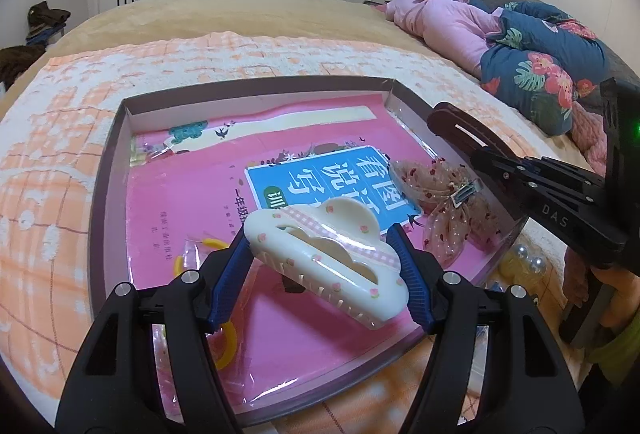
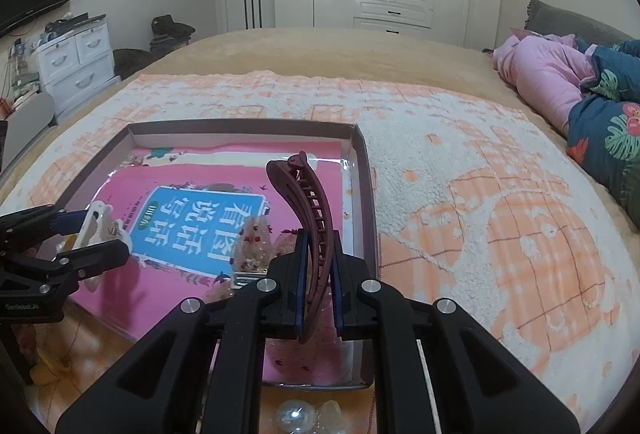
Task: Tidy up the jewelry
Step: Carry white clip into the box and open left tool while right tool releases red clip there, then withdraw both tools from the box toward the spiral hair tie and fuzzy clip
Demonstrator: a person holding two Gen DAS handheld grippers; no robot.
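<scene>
My left gripper grasps the cream claw clip by its ends, above the near part of the box; it could pivot and drop. My right gripper is clenched on the maroon clip over the right side; the long curve may twist loose onto the bow.

I see a glossy cream plastic claw clip between ribbed blue pads of the matt black plastic left gripper, its bolts bright metal. In my right gripper sits a smooth maroon plastic banana clip. The cardboard box holds a shiny, film-covered pink book and a sheer dotted fabric bow, on a nubbly terry towel.
</scene>
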